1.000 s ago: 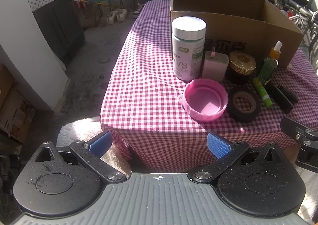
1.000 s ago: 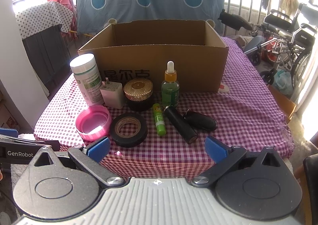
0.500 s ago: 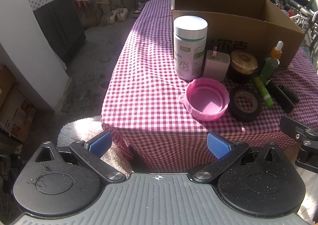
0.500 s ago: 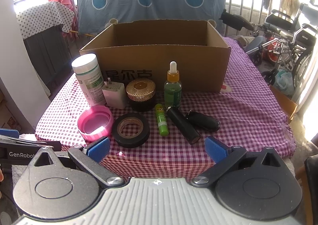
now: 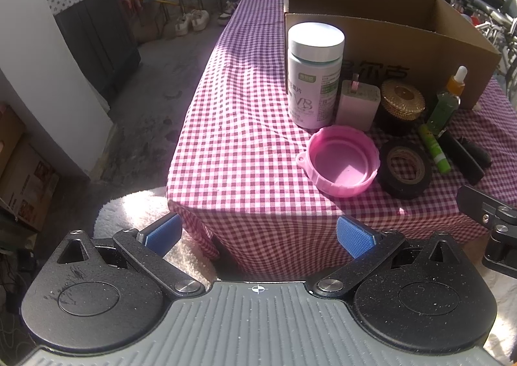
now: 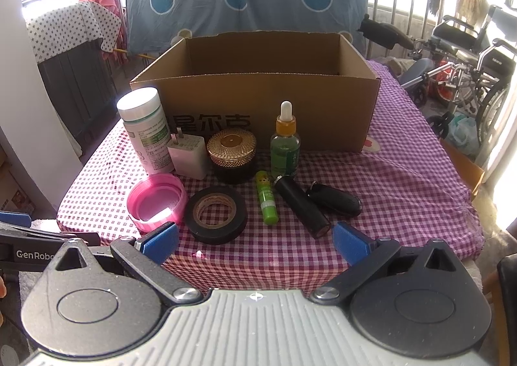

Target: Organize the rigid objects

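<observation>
Your right gripper (image 6: 255, 241) hangs just off the near table edge with its blue pads spread wide and nothing between them. From it, the black tape roll (image 6: 216, 214) lies flat at 11 o'clock, touching the upturned pink lid (image 6: 156, 202) on its left. At 12 o'clock lies the green lip balm tube (image 6: 266, 198); a black cylinder (image 6: 302, 206) and a black key fob (image 6: 336, 200) lie just beside each other at 1 o'clock. Behind these stand, in a row, the white supplement bottle (image 6: 147, 130), the white plug adapter (image 6: 189, 156), the gold-lidded jar (image 6: 232, 154) and the green dropper bottle (image 6: 285, 146), all upright and close against the front wall of the open cardboard box (image 6: 323, 107).

Your left gripper (image 5: 258, 235) is also held apart and empty, low off the table's near left corner. The checked tablecloth (image 5: 239, 139) fills its 12 o'clock, and the whole cluster sits at 1 to 2 o'clock, with the pink lid nearest.
</observation>
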Available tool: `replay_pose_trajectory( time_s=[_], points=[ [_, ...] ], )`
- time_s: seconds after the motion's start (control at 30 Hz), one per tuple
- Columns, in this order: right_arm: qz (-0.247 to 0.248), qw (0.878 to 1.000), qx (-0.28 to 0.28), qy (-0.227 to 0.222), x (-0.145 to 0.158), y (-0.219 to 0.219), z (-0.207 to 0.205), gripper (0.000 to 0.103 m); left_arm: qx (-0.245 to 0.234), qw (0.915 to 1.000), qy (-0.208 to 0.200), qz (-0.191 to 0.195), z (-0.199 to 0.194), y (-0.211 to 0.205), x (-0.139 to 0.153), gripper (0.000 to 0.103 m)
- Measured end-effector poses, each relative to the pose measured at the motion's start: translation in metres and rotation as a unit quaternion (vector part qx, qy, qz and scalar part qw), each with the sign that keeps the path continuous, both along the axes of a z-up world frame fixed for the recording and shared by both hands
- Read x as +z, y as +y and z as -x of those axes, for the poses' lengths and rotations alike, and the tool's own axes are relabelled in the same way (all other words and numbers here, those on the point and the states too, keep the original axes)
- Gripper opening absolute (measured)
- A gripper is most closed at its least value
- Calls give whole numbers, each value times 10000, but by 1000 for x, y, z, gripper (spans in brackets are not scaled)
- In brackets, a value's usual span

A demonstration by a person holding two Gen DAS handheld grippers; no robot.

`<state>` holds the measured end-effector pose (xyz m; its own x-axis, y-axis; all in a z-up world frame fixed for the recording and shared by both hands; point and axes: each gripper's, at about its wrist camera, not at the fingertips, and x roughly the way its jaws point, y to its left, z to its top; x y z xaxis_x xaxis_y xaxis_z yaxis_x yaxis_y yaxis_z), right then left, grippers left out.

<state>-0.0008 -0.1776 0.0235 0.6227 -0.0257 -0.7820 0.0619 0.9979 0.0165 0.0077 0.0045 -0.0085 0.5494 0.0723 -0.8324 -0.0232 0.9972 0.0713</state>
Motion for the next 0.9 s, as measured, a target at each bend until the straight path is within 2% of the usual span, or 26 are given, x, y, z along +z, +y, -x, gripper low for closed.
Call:
replay_pose_trajectory(
  time_s=[0.2,0.33,0.53,0.63,0.77,0.9],
  points=[
    [-3,10000,18,-13,0,2,-5,103,-11,10000,47,-28,-5,-2,0,102],
    [-47,9997,160,-184,0,1,-6,103,-101,9999,26,-10,-7,-5,-1,102],
    [-37,9982,356,-475,0,-18,0,103,-621,9976,-276,162,-9,-21,4,102],
    [54,9970,147,-760,3,-42,9,103,-1078,9924,-395,442,-13,-32,5,102],
    [156,9944,-78,-1043,9,-76,11,103,-1698,9813,-561,712,-21,-59,6,101],
    [83,9945,86,-1042,5,-102,-2,98,-2255,9680,-666,881,-27,-89,5,97]
  ],
)
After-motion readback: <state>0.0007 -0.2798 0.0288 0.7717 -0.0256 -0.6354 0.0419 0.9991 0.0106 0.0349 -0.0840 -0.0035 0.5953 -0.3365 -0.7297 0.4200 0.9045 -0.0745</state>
